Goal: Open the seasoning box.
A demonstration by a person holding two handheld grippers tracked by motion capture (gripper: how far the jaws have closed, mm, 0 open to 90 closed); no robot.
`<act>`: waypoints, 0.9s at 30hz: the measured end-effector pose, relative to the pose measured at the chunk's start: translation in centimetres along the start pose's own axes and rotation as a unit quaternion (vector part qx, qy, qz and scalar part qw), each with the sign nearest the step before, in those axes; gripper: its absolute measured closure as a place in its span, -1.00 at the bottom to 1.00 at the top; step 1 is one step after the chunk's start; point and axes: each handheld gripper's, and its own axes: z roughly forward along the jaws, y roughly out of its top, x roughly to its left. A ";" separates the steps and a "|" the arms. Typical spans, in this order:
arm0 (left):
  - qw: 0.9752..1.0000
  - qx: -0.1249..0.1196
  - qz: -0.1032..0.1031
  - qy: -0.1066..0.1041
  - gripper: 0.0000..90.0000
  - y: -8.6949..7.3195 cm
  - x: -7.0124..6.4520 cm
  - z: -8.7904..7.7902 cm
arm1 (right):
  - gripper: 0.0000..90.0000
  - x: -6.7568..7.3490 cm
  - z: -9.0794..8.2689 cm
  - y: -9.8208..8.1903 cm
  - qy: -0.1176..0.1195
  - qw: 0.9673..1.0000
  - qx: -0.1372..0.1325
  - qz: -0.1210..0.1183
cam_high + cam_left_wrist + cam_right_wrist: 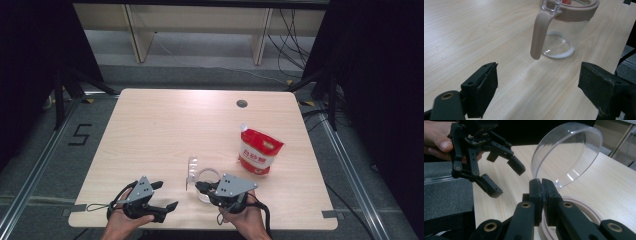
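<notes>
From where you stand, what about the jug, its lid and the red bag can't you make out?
- Bag: high view, its print is too small to read, and its far side is turned away.
- Jug: left gripper view, the top edge cuts off its rim and opening; the white stuff at its base can't be identified.
- Lid: right gripper view, the shut right gripper hides the lid's edge where it grips.
- Jug, high view: the right gripper covers part of it.
</notes>
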 end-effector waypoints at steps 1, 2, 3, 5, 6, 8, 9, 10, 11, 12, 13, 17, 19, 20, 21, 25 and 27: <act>1.000 0.001 0.003 0.000 -0.66 0.0 0.0 -0.1 | 0.94 0.0 0.1 0.0 0.000 1.000 0.000 0.000; 1.000 0.003 0.003 -0.002 -0.66 0.0 0.0 -0.1 | 0.93 0.0 0.1 0.0 0.003 1.000 0.001 -0.003; 1.000 0.000 0.002 0.000 -0.66 0.0 0.0 0.0 | 0.93 0.0 0.1 0.0 0.004 1.000 0.003 -0.003; 1.000 -0.003 -0.001 -0.001 -0.66 0.0 -0.1 0.0 | 0.91 -0.1 0.1 0.0 0.001 1.000 -0.003 -0.003; 1.000 0.001 0.003 -0.001 -0.66 0.0 -0.1 0.0 | 0.90 -0.2 0.0 0.0 0.001 1.000 -0.004 0.000; 1.000 -0.004 -0.002 -0.002 -0.66 0.0 -0.2 0.1 | 0.87 -0.3 -0.2 0.0 -0.006 1.000 -0.003 0.005; 1.000 0.000 0.003 -0.002 -0.66 0.0 -0.1 -0.1 | 0.85 -0.5 -0.3 -0.1 -0.005 1.000 -0.003 0.000; 1.000 0.000 -0.001 0.001 -0.66 0.0 -0.2 -0.1 | 0.83 -0.6 -0.5 -0.1 -0.009 1.000 -0.006 0.003; 1.000 0.000 0.000 0.002 -0.66 0.1 -0.1 -0.2 | 0.81 -0.8 -0.7 -0.2 -0.013 1.000 -0.007 0.004; 1.000 -0.003 0.001 0.000 -0.66 0.1 -0.1 -0.1 | 0.80 -1.0 -0.9 -0.3 -0.016 1.000 -0.008 0.006; 1.000 -0.007 -0.006 -0.001 -0.66 0.1 -0.1 -0.1 | 0.77 -1.2 -1.1 -0.4 -0.018 1.000 -0.010 0.009; 1.000 -0.004 -0.001 0.000 -0.66 0.2 0.0 -0.1 | 0.67 -2.6 -2.5 -1.1 -0.037 0.999 -0.023 0.033; 1.000 -0.004 -0.002 0.001 -0.66 0.2 0.0 -0.1 | 0.63 -3.1 -3.1 -1.5 -0.046 0.998 -0.025 0.031; 1.000 -0.004 -0.002 0.001 -0.66 0.2 0.0 -0.1 | 0.61 -3.4 -3.5 -1.7 -0.055 0.998 -0.023 0.032; 1.000 -0.004 -0.002 0.001 -0.66 0.2 0.0 -0.1 | 0.59 -3.6 -3.9 -1.9 -0.060 0.997 -0.022 0.038; 1.000 -0.006 0.008 0.000 -0.66 0.3 0.1 -0.1 | 0.49 -4.6 -4.7 -2.9 -0.075 0.996 -0.026 0.049; 1.000 -0.007 0.011 0.000 -0.66 0.3 0.2 -0.1 | 0.44 -5.0 -5.0 -3.2 -0.071 0.995 -0.023 0.063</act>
